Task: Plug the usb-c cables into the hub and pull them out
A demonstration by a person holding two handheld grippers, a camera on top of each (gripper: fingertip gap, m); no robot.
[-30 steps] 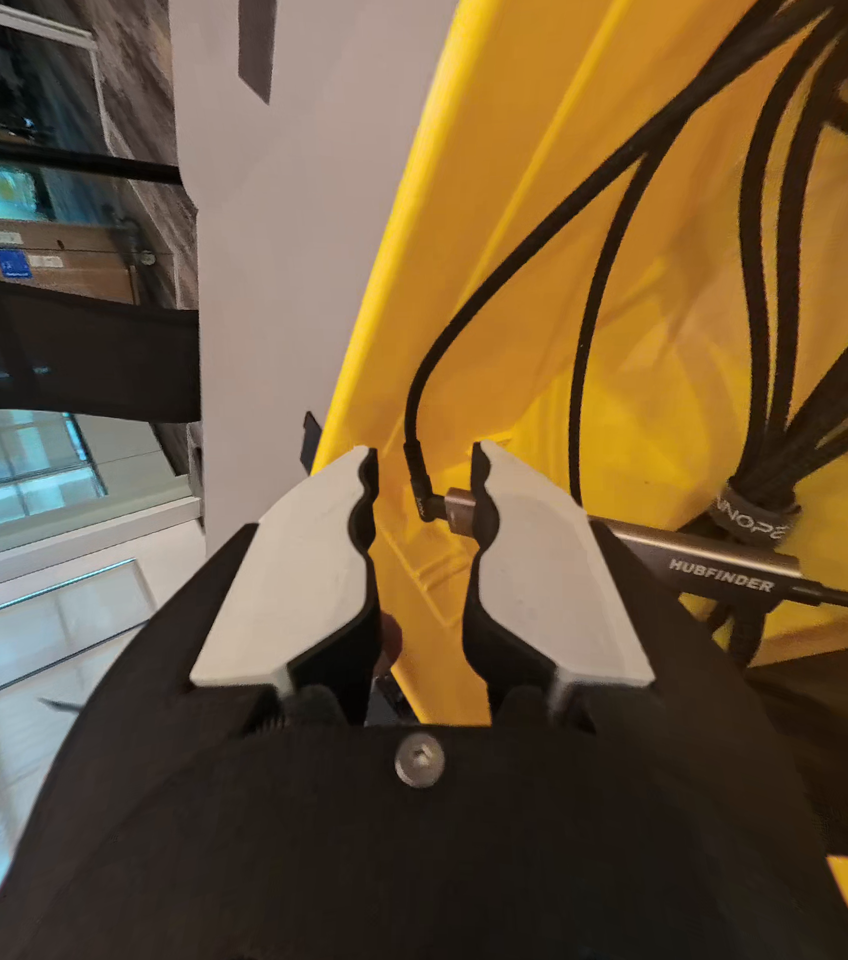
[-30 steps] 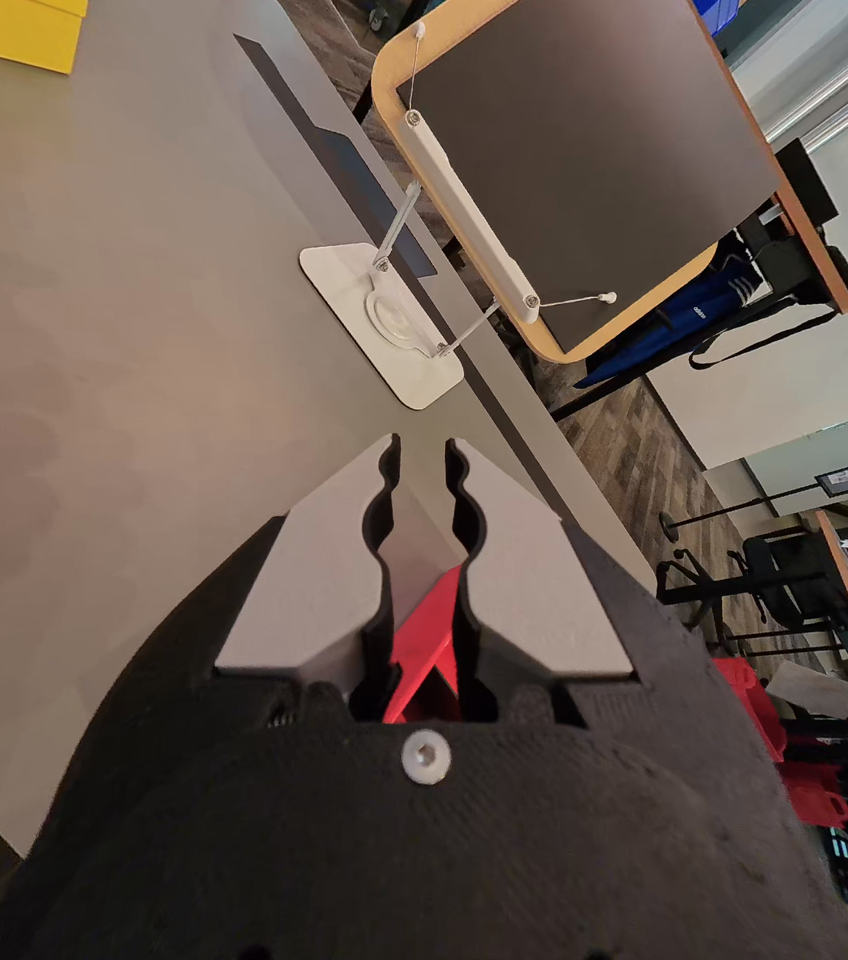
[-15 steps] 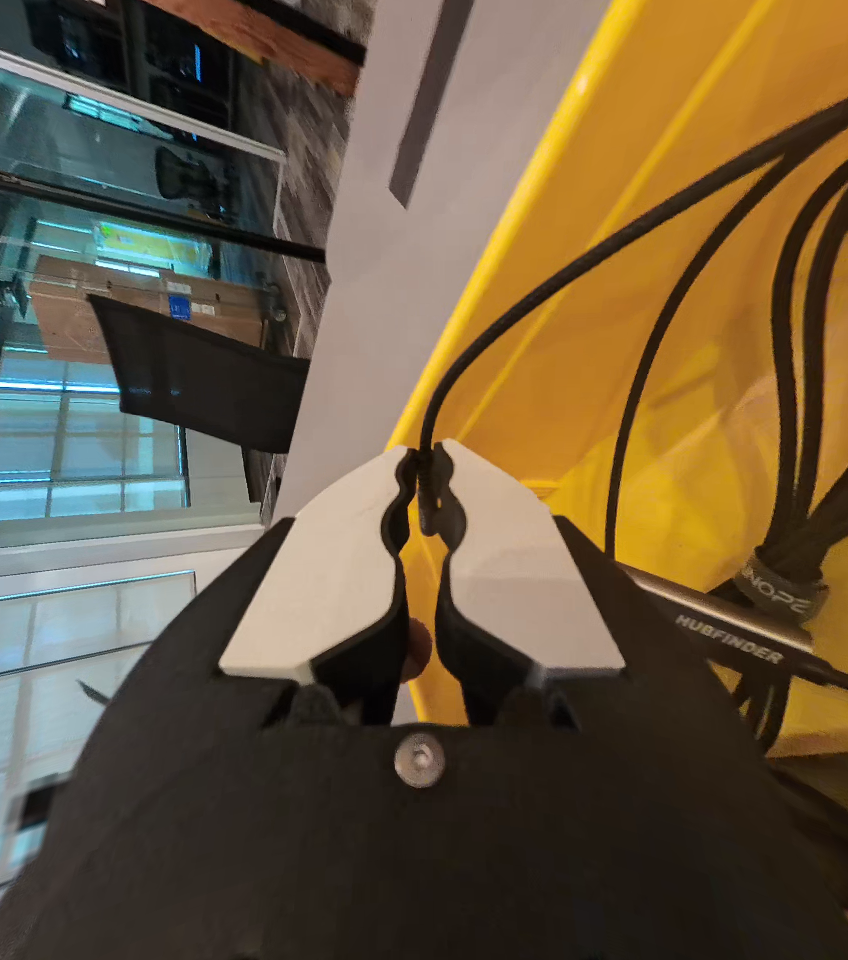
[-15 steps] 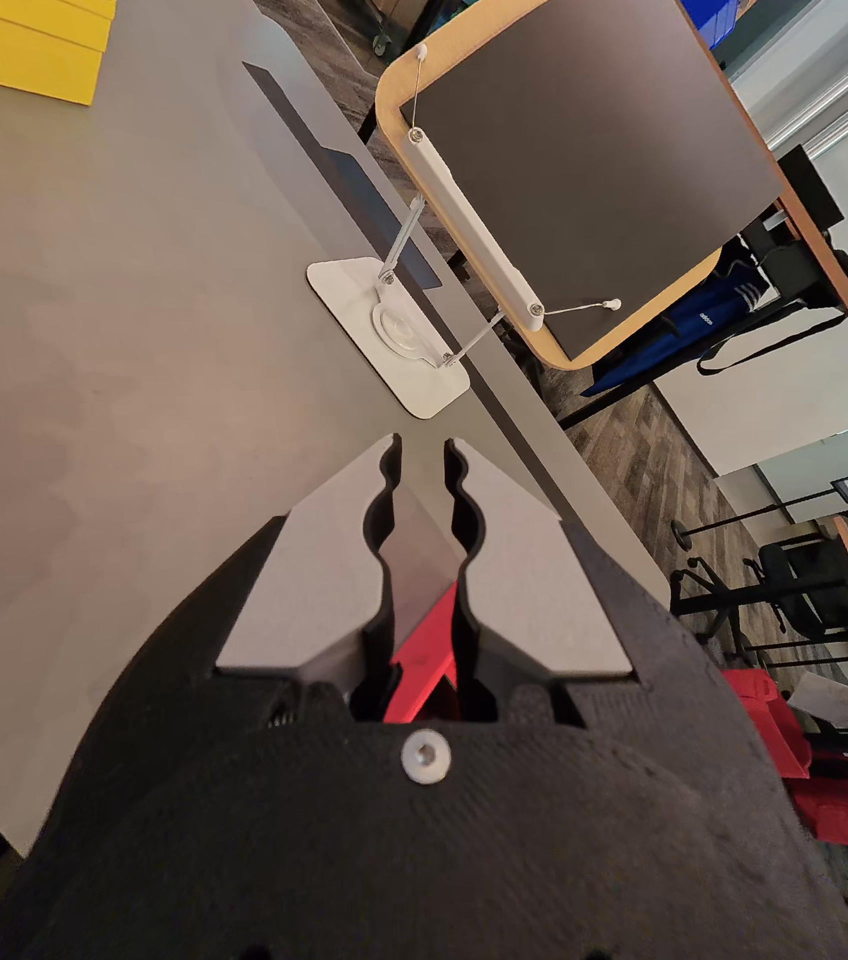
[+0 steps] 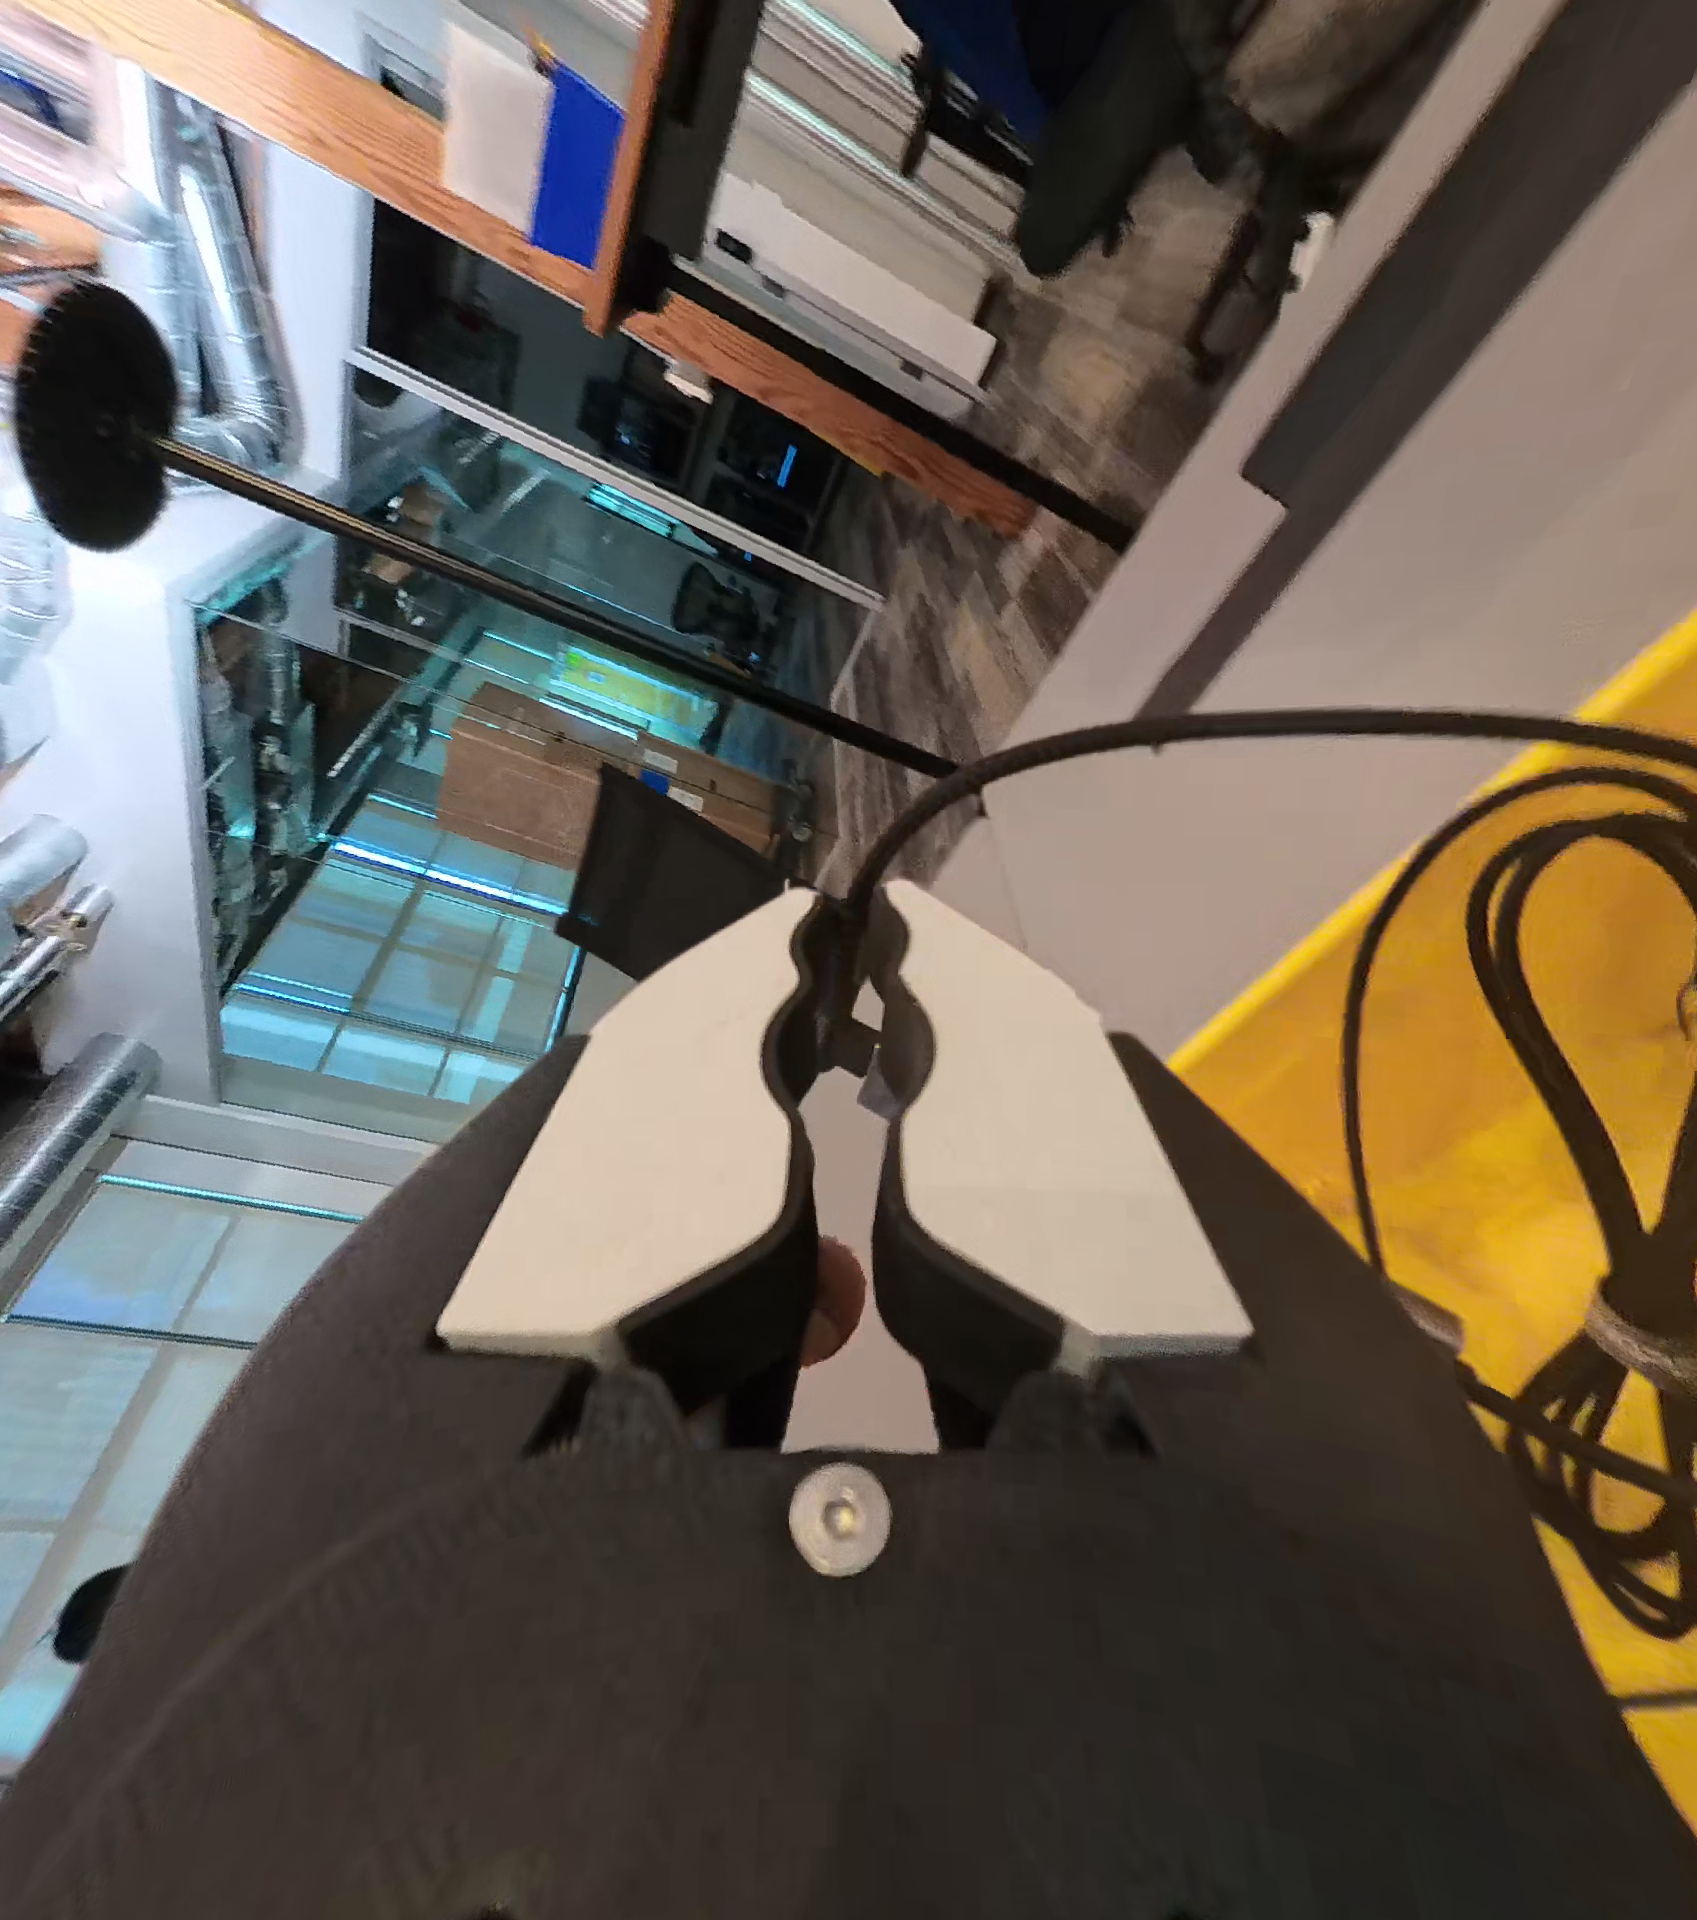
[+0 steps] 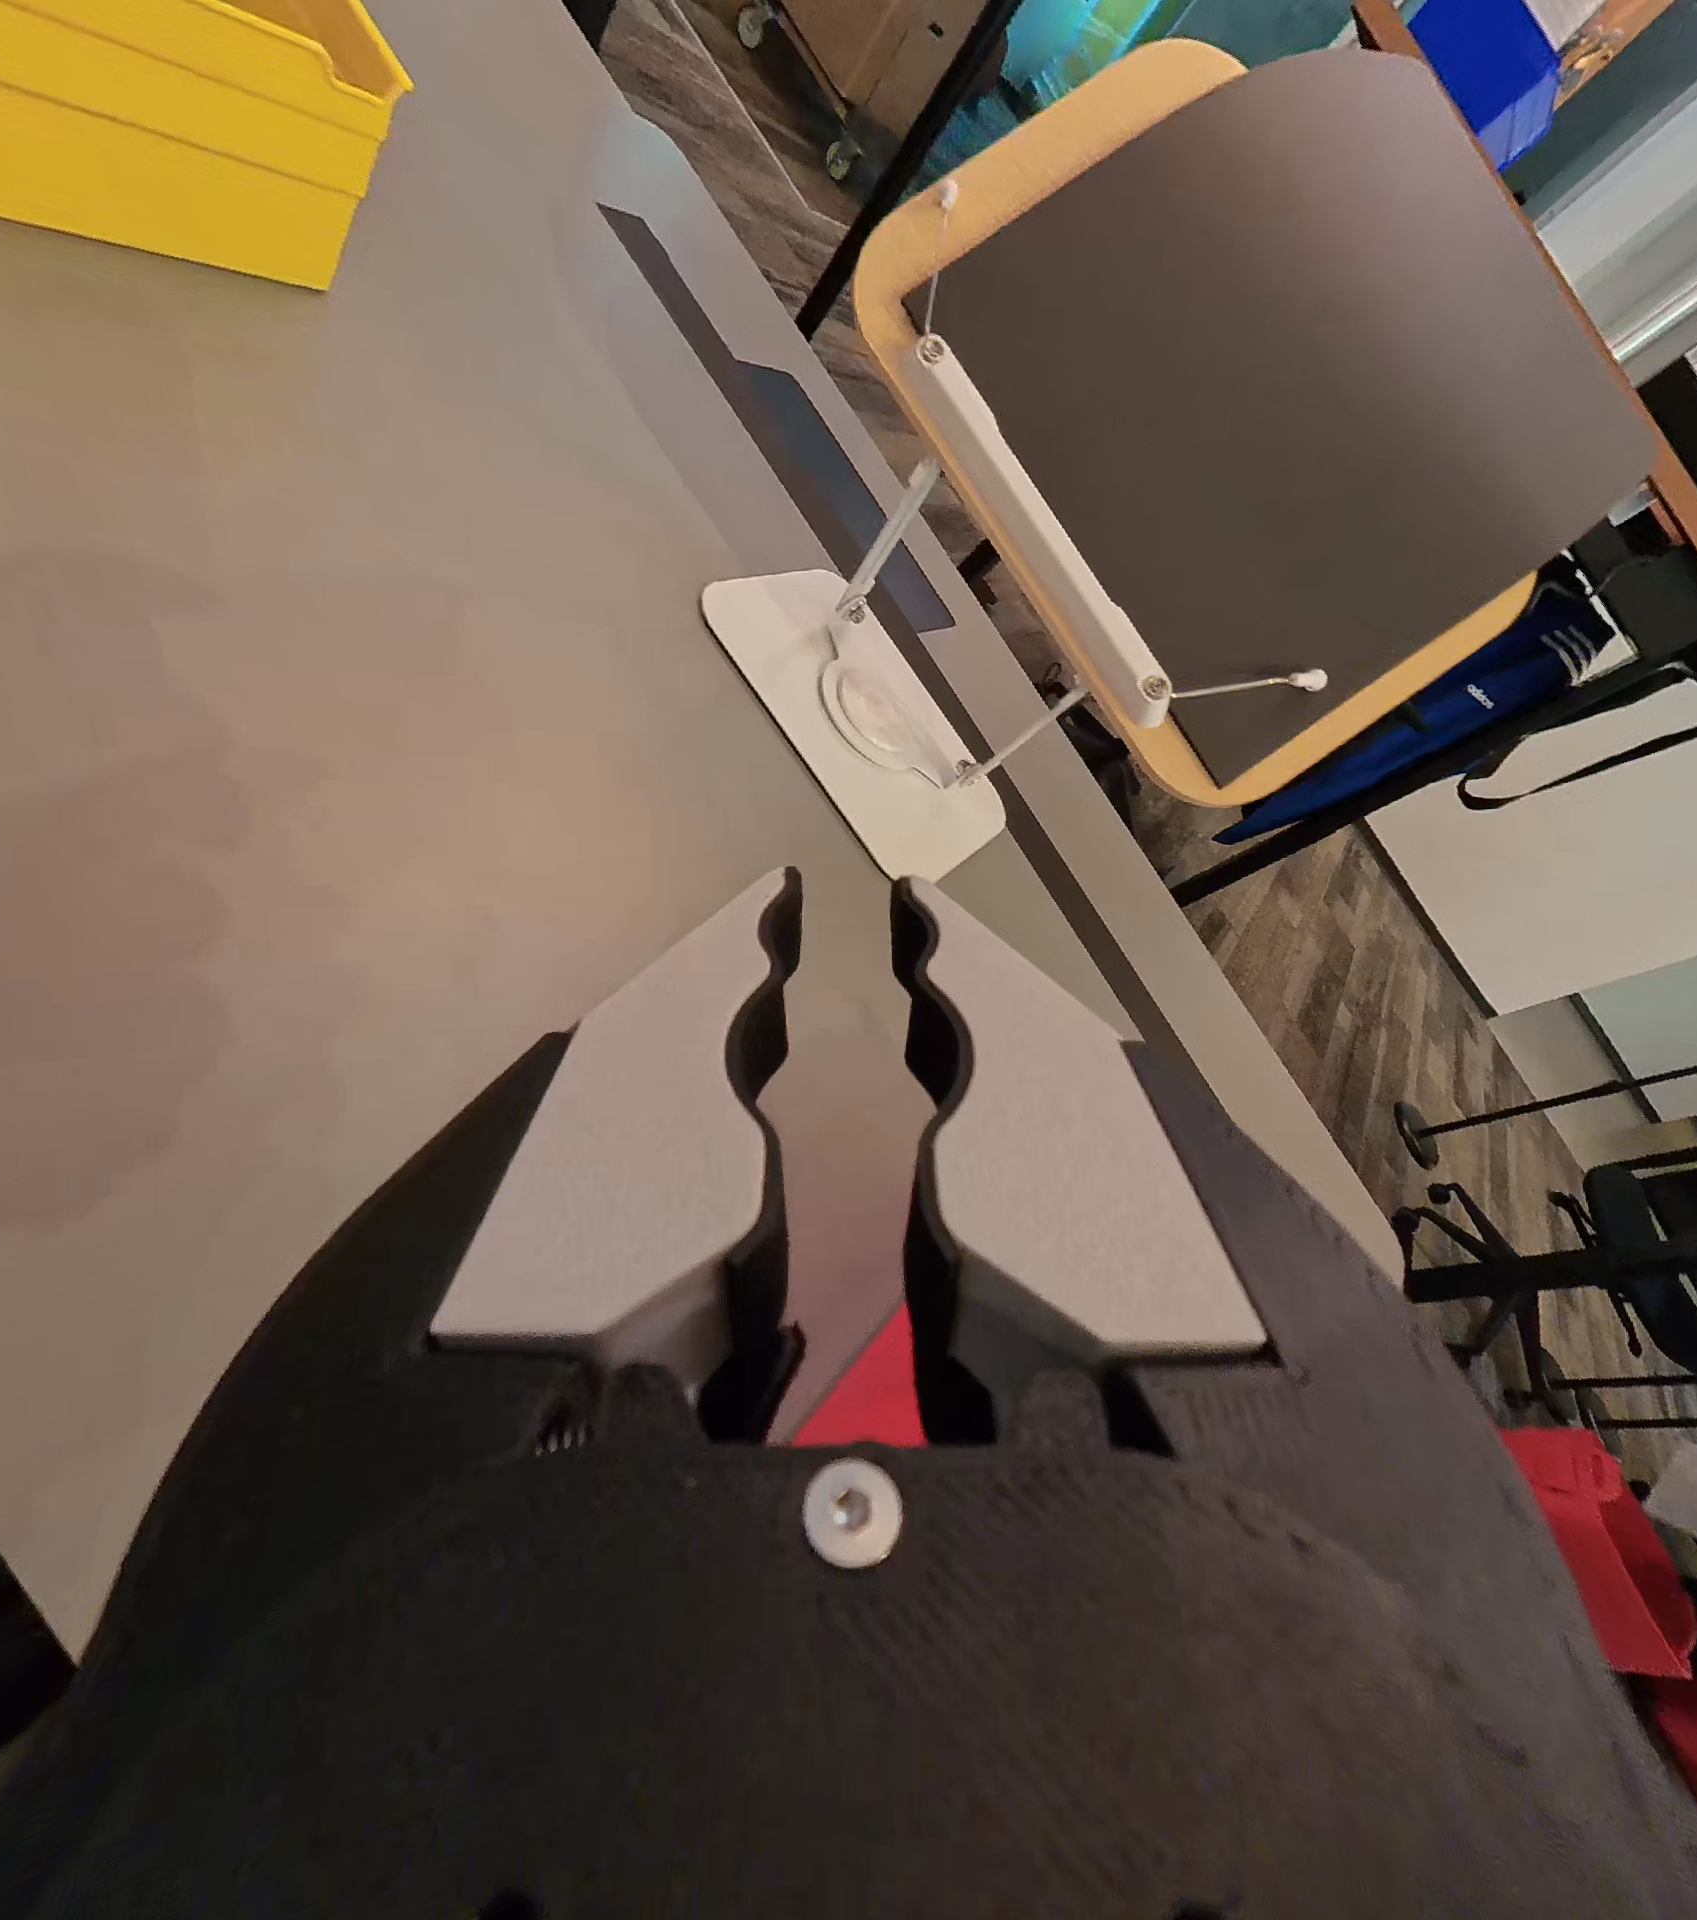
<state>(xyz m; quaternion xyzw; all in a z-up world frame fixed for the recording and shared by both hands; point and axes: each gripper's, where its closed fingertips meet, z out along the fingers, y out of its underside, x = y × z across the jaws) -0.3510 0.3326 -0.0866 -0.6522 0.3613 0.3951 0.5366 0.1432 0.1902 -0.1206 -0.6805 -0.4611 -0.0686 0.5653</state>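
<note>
Left gripper (image 5: 849, 925) is pinching the black cable (image 5: 1187, 727) right at its plug end; fingers (image 5: 657, 1132) are closed down on it, with the small connector sitting in the notch between the tips. The cable is arcing up and right from the tips, over toward the yellow tray (image 5: 1509, 1039), where the rest of the cables are lying in a strapped bundle (image 5: 1644, 1340). Plug is hanging free in the air, so I'm reading this as the pull-out half, plug clear of its socket. Hub isn't in either view, so I can't tell where it's sitting.

Right gripper (image 6: 844, 894) is hovering over the bare grey table (image 6: 252, 675), fingers (image 6: 615, 1164) narrowly apart, holding nothing. A white stand base (image 6: 782, 634) is sitting just beyond its tips, and stacked yellow trays (image 6: 148, 135) far left.

To do this step well:
- Keeping the pinch on the plug body, not the cord, so the strain relief isn't taking the load.
- Watching that arc of slack; it's looking fairly taut toward the tray, so moving further risks dragging the bundle.
- Setting the plug down inside the tray before opening.
- Right gripper should probably be pinning the hub for any next pull or plug-in.
</note>
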